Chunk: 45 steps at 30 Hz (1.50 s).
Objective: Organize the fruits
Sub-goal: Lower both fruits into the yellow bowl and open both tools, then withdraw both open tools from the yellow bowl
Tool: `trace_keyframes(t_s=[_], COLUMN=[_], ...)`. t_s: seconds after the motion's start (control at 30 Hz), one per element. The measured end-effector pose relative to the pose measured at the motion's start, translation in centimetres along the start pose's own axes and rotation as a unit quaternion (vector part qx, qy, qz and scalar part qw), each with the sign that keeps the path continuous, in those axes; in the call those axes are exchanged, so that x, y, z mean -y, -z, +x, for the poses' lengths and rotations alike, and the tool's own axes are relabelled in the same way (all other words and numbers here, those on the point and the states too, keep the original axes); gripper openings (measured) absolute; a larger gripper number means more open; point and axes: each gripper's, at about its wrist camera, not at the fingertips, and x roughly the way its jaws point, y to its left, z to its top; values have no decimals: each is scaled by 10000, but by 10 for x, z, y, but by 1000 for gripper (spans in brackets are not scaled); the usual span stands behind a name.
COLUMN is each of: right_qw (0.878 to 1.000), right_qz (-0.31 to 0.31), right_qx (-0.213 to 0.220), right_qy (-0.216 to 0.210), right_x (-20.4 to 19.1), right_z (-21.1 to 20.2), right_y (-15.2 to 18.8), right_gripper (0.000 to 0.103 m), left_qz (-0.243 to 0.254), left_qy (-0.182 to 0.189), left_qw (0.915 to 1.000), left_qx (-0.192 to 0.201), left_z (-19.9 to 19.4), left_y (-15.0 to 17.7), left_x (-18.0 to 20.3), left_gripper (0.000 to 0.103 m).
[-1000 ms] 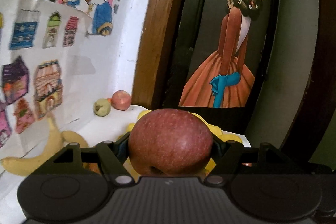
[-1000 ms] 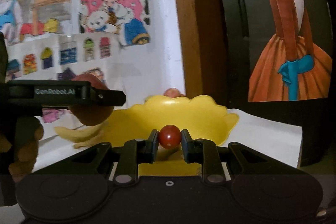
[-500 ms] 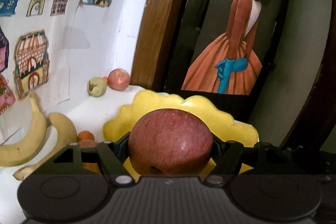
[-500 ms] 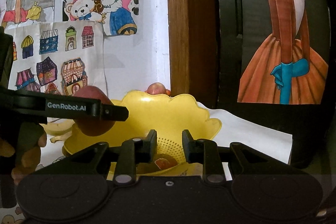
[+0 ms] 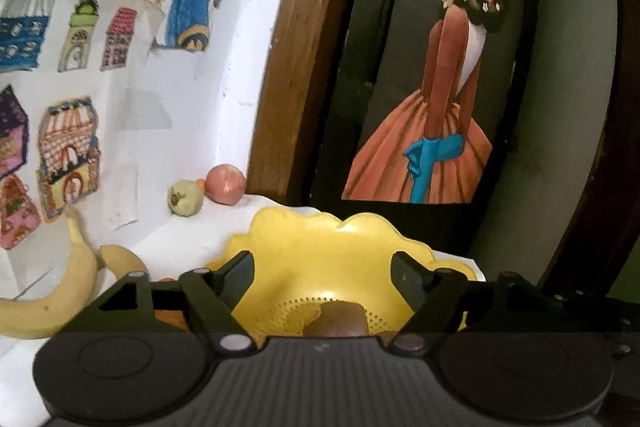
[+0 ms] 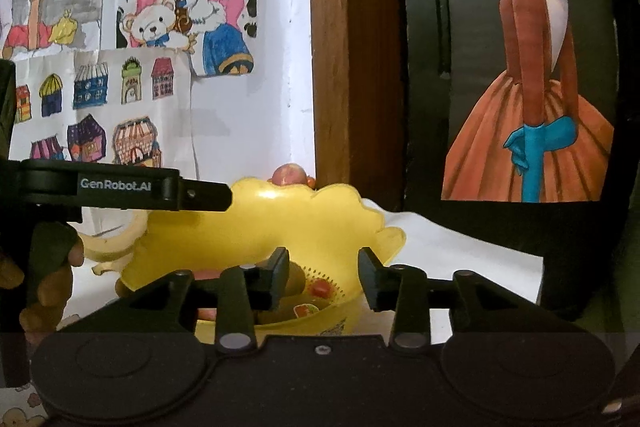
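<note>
- Fruits are split between a yellow colander bowl (image 6: pixel 320 227) and the white-covered counter (image 5: pixel 208 235).
- Bowl: scalloped rim, perforated base, standing on the counter near the wooden door frame (image 5: pixel 288 67).
- Bowl contents, right wrist view: a small red fruit (image 6: pixel 320 287) on the perforations, with a dark rounded fruit just beside it, partly hidden by the claw finger.
- Bowl contents, left wrist view: a red-brown apple (image 5: pixel 338 319) on the base; only its top shows above the claw body.
- Counter, left of the bowl: two yellow bananas (image 5: pixel 68 291), curved, one lying across the other's end.
- Counter, far corner against the wall: a pale green fruit (image 5: pixel 185 197) just beside a pink-red peach-like fruit (image 5: pixel 226 183); a small orange item shows between them.
- Left claw (image 5: pixel 322 273): released, jaws wide apart above the bowl, gripping nothing. In the right wrist view its finger reaches over the bowl's left rim.
- Right claw (image 6: pixel 323 277): released, jaws apart in front of the bowl, empty.
- A hand (image 6: pixel 48 283) holds the left device at the left edge of the right wrist view.
</note>
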Motion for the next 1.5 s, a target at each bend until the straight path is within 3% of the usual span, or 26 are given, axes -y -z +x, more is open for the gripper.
trace_keyframes(t_s=[0.33, 0.6, 1.0, 1.5], right_qw=[9987, 9956, 9970, 9994], right_qz=[-24, -133, -138, -54], right_qx=[511, 925, 761, 175], right_qy=[36, 95, -55, -284], right_x=[-16, -43, -95, -143], right_z=[-56, -115, -168, -188], right_y=[-6, -4, 23, 61], right_gripper=[73, 102, 102, 102], left_qz=[95, 103, 215, 43], left_qy=[-137, -264, -635, -1034], left_qw=[9985, 9966, 9958, 9944], left_qx=[526, 777, 620, 229], left_z=[-67, -134, -212, -279], left_y=[1, 12, 47, 98], left_x=[7, 7, -13, -59], left_gripper=[101, 103, 103, 103])
